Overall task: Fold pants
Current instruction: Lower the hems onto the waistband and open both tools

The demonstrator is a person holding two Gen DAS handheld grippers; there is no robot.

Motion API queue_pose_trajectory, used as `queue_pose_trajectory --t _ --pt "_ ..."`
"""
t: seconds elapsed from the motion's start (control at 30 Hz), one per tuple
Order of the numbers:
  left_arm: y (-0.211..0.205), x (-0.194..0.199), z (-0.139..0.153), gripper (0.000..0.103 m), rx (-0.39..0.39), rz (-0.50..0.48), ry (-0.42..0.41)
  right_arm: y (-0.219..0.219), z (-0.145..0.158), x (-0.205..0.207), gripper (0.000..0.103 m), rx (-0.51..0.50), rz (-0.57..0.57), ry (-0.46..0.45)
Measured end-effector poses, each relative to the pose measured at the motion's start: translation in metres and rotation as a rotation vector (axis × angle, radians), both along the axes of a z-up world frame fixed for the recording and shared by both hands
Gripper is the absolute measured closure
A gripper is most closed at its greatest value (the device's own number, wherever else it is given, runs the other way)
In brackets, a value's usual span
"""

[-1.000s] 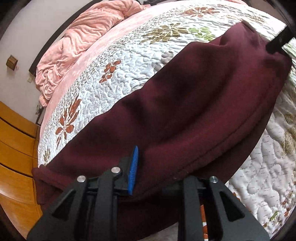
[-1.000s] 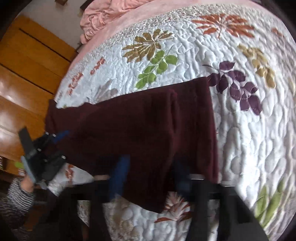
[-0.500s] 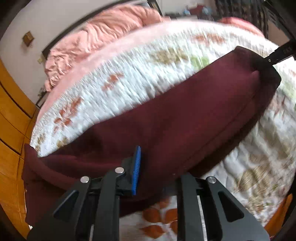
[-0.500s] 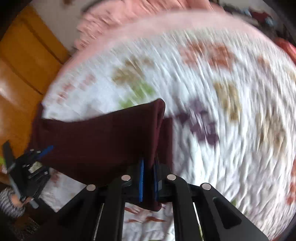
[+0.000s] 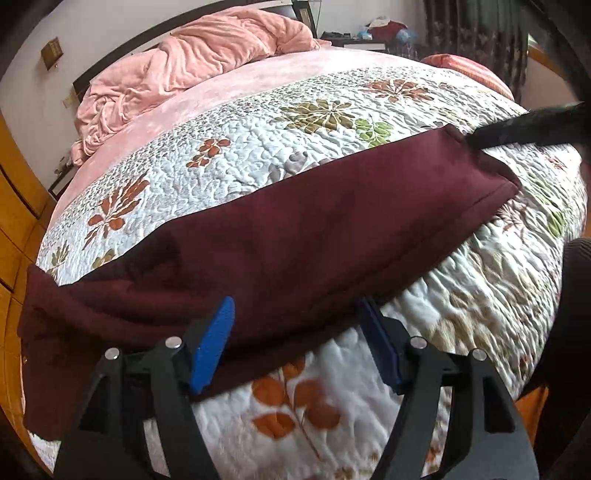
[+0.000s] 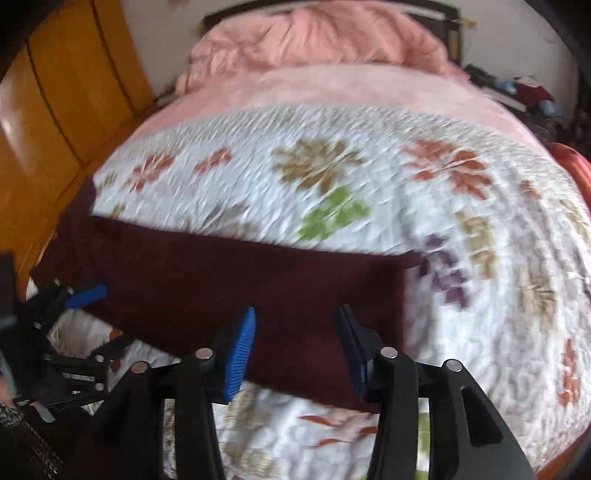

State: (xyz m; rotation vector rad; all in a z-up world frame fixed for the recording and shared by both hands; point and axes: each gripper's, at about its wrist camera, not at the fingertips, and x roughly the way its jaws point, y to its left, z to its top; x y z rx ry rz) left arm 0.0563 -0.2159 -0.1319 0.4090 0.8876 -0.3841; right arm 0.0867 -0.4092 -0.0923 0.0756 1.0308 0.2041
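The dark maroon pants (image 5: 295, 236) lie flat across the quilted bed, folded lengthwise into a long band; they also show in the right wrist view (image 6: 236, 273). My left gripper (image 5: 299, 339) is open, its blue-padded fingers apart just over the near edge of the pants toward their left end. My right gripper (image 6: 295, 347) is open at the near edge toward the right end of the pants. In the left wrist view the right gripper's black tip (image 5: 524, 125) shows at the far right corner. In the right wrist view the left gripper (image 6: 74, 306) shows at the left.
The white floral quilt (image 5: 295, 147) covers the bed, with a pink blanket (image 5: 192, 62) bunched at the headboard. Wooden cabinets (image 6: 66, 103) stand along the left side. A cluttered nightstand (image 5: 369, 33) sits at the back right.
Both grippers held the pants lifted and shut one second ago. Now the pants lie flat on the quilt and both grippers have opened and let go.
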Motion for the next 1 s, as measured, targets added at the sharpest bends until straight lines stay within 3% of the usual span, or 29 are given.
queue_pose_trajectory --t 0.13,0.23,0.33,0.47,0.57,0.67,0.73,0.83,0.87,1.0 --pt "0.028 -0.004 0.002 0.034 -0.038 0.055 0.058 0.016 -0.045 0.011 0.057 -0.058 -0.005 0.153" --pt "0.067 0.003 0.010 0.034 -0.070 0.139 0.107 0.016 -0.035 0.012 0.057 -0.026 -0.057 0.140" --pt "0.120 0.019 0.030 0.033 -0.131 0.264 0.141 0.031 -0.007 0.010 0.056 0.076 -0.036 0.071" --pt "0.202 0.063 0.057 0.028 -0.222 0.493 0.246 0.089 0.016 0.021 0.055 0.280 0.109 0.054" --pt "0.243 0.101 0.069 0.028 -0.239 0.633 0.283 0.133 0.007 0.037 0.055 0.355 0.146 0.089" --pt "0.264 0.135 0.070 0.028 -0.268 0.709 0.345 0.162 -0.015 0.048 0.055 0.388 0.135 0.169" --pt "0.267 0.158 0.066 0.028 -0.249 0.740 0.383 0.175 -0.027 0.050 0.055 0.342 0.141 0.186" --pt "0.265 0.185 0.052 0.029 -0.160 0.749 0.428 0.188 -0.042 0.045 0.055 0.229 0.139 0.212" --pt "0.264 0.195 0.045 0.030 -0.107 0.768 0.437 0.190 -0.046 0.045 0.055 0.230 0.138 0.218" --pt "0.274 0.219 0.032 0.028 -0.048 0.794 0.483 0.182 -0.050 0.045 0.054 0.258 0.150 0.210"
